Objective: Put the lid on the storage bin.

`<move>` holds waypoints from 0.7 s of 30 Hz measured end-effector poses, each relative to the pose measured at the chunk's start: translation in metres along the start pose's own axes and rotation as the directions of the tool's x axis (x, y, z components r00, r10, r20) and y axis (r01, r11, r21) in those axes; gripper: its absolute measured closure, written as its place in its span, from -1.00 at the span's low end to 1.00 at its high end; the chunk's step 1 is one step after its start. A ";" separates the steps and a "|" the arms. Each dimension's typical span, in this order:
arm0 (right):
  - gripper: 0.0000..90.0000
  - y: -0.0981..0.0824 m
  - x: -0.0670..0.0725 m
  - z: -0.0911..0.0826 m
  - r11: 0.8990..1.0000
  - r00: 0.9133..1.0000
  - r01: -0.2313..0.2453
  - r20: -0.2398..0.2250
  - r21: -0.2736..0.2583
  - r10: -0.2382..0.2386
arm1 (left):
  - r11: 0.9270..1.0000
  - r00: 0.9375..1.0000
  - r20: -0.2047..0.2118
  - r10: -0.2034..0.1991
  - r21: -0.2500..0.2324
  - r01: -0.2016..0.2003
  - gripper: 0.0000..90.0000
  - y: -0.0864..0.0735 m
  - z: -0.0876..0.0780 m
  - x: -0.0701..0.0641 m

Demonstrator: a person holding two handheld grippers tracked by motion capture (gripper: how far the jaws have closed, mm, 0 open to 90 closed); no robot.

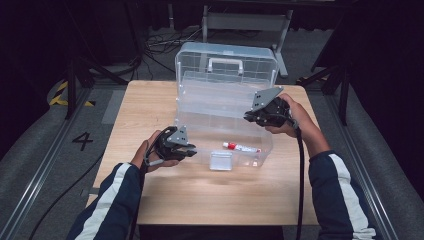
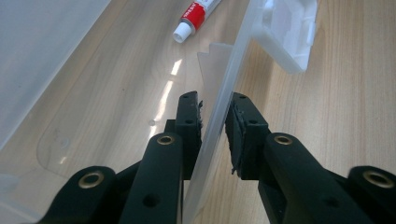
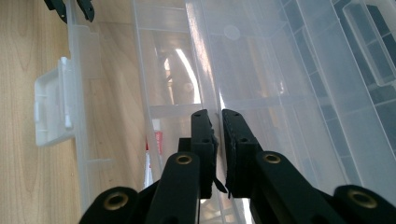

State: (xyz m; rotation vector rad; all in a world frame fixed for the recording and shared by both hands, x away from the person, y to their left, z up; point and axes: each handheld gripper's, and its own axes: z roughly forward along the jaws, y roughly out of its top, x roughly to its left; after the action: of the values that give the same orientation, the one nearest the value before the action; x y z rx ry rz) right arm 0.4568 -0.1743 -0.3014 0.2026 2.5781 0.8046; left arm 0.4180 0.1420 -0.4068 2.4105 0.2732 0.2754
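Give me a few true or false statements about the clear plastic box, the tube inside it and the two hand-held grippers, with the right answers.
1. The left hand-held gripper has a clear wall of the plastic box between its jaws. True.
2. The red and white tube lies on the table outside the box. False: it lies inside the box, on its clear floor.
3. The box's white handle is on the raised lid at the far side. True.
4. The right hand-held gripper holds the tube. False: its jaws are closed on a thin clear edge of a tray in the box.
5. The table is bare metal. False: it is light wood.
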 end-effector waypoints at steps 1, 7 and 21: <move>0.87 -0.001 0.002 0.000 1.000 1.000 -0.007 0.004 -0.006 0.007 | 1.000 1.000 0.000 -0.002 0.001 0.002 0.69 0.000 0.000 0.000; 0.85 -0.005 0.007 0.000 0.999 1.000 -0.013 0.003 -0.030 0.013 | 1.000 1.000 0.000 -0.014 -0.002 0.014 0.68 0.000 0.001 0.000; 0.84 -0.012 0.017 0.000 0.998 1.000 -0.015 0.002 -0.053 0.015 | 1.000 0.999 -0.047 0.013 0.013 -0.013 0.67 0.002 0.000 -0.008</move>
State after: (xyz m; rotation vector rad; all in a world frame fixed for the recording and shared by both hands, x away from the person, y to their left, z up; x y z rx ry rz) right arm 0.4413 -0.1794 -0.3144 0.2065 2.5522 0.8770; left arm 0.4102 0.1387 -0.4065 2.4216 0.2815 0.3373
